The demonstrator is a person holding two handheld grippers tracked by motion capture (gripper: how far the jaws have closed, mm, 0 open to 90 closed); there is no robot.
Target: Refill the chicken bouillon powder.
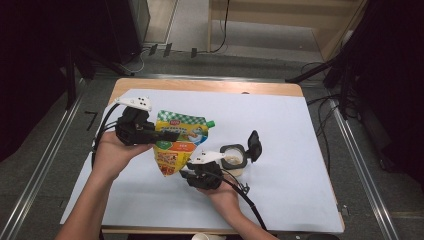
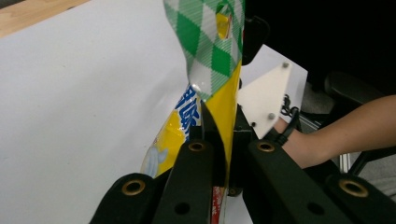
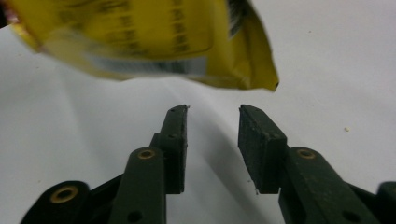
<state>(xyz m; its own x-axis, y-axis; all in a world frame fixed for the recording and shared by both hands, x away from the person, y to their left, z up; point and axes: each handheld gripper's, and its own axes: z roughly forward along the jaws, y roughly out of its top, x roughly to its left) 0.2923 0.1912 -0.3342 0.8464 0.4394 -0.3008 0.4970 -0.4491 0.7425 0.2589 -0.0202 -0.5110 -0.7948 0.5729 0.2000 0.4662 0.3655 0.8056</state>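
- The left claw (image 1: 167, 136) pinches the yellow pouch (image 1: 176, 142) by its side and holds it above the tabletop (image 1: 300, 150), green cap toward the far right.
- The right claw (image 3: 212, 122) is open and empty; the pouch's bottom corner (image 3: 261, 79) hangs just ahead of and above its pads.
- An open jar (image 1: 234, 159) with its lid flipped up stands just right of the right claw, nothing between.

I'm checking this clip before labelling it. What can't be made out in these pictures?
- Pouch print: too small in the high view, blurred in the right gripper view.
- Pouch bottom: cut off by the left gripper jaws in the left gripper view.
- Container contents: too small in the high view.
- Right gripper: jaws apart with nothing between them; pouch top cut off by the frame's edge.
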